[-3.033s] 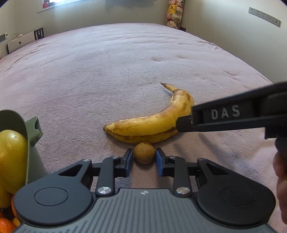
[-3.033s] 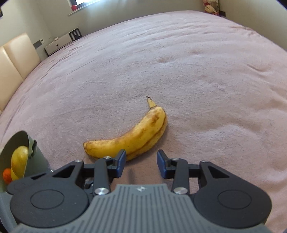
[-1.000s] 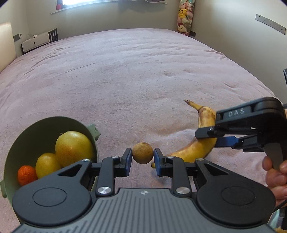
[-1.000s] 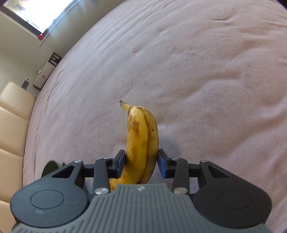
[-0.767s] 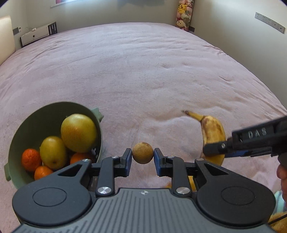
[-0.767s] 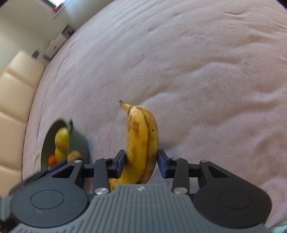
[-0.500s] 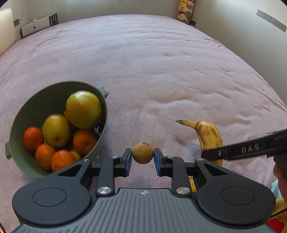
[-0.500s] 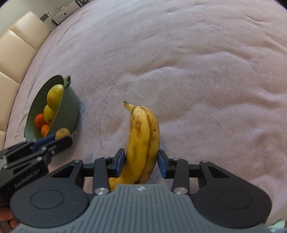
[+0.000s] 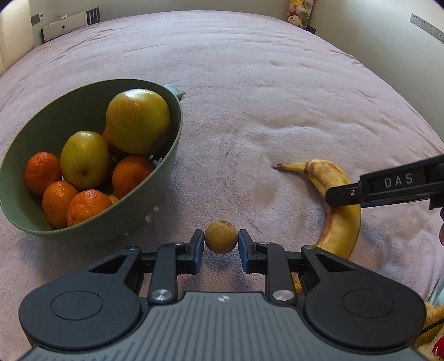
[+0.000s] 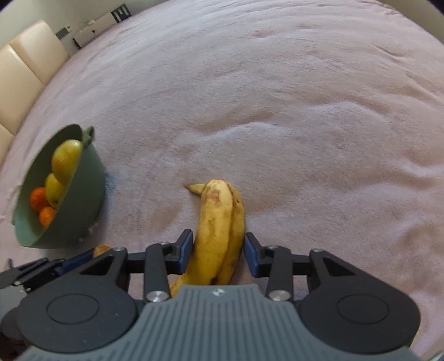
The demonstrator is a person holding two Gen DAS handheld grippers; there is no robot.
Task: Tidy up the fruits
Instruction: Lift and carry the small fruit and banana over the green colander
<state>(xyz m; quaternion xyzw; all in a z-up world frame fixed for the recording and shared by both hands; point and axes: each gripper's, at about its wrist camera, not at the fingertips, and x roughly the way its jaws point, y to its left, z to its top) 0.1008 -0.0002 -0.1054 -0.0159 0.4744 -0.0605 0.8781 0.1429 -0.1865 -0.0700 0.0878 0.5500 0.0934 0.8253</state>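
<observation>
My left gripper (image 9: 221,245) is shut on a small round brown fruit (image 9: 221,236) and holds it above the bed, just right of the green bowl (image 9: 166,155). The bowl holds oranges, a yellow-green fruit and a large pear-like fruit (image 9: 138,121). My right gripper (image 10: 218,250) is shut on a spotted yellow banana (image 10: 219,230) and holds it off the cover, stem pointing away. In the left wrist view the banana (image 9: 337,205) hangs to the right under the right gripper's finger (image 9: 385,186). The bowl (image 10: 80,211) sits left in the right wrist view.
A pink fleecy bed cover (image 9: 249,83) spreads all around. A beige padded headboard (image 10: 25,72) stands at the far left. A white unit (image 9: 66,25) and plush toys (image 9: 301,12) are by the far wall. A wall (image 9: 388,41) rises at the right.
Both grippers closed on their fruits, lifted them off the cover and swung left toward the bowl, which has come fully into the left wrist view.
</observation>
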